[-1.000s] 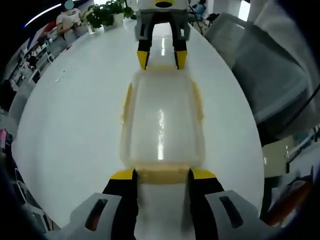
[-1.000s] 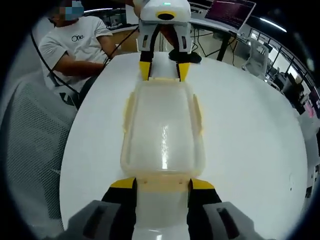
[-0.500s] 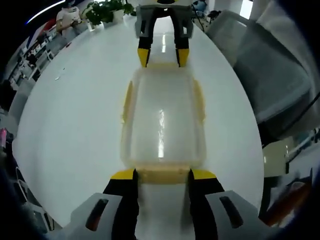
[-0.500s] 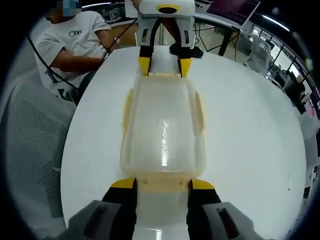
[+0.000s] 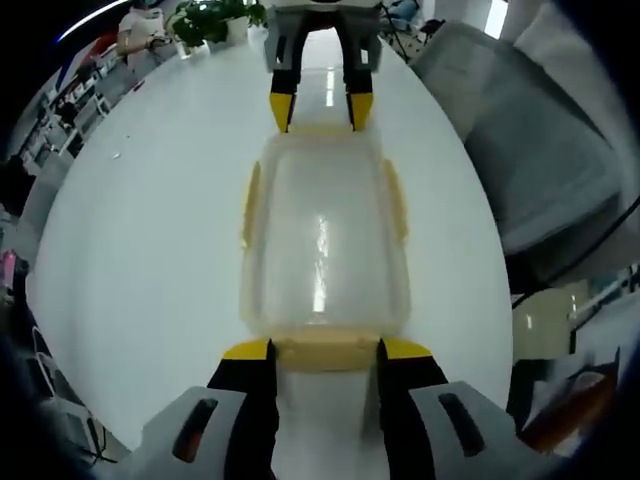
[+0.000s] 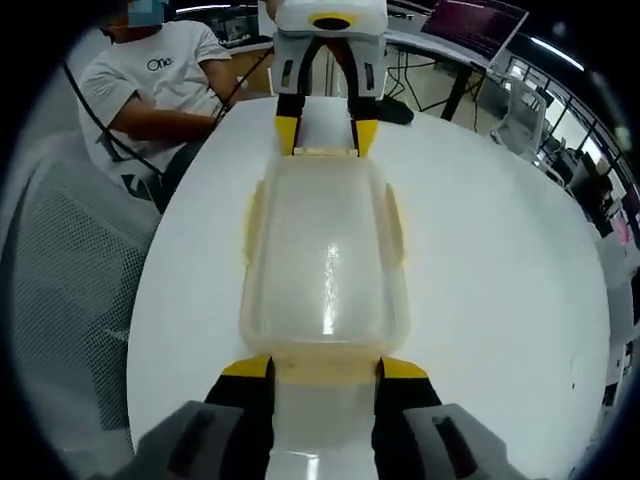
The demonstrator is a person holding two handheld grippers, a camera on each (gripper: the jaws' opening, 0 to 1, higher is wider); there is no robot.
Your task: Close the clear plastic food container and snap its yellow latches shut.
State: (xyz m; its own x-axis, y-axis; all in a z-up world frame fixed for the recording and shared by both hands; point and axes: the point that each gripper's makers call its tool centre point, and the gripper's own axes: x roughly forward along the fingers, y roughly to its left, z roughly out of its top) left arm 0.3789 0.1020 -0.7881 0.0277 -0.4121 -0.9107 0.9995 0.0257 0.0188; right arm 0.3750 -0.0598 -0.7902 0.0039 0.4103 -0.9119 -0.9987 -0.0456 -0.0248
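A wide white counter carries everything here, round-edged and glossy under the ceiling lights. In the right gripper view a person in a white shirt sits at its far left edge, with a mesh chair nearer on that side and a laptop glowing purple on a desk beyond. In the left gripper view a grey chair stands off the right edge and a potted plant sits at the far end.

The clear food container lies in the middle of the counter with its lid on, lengthwise between the two claws. Yellow latches run along its long sides, one on the left and one on the right; whether they are snapped down I cannot tell.

The left claw has its yellow-tipped jaws spread about as wide as the end latch, which sits between them at the container's near end. The right claw stands the same way at the opposite end, jaws parted around the latch there. Each claw appears at the far end of the other's view.
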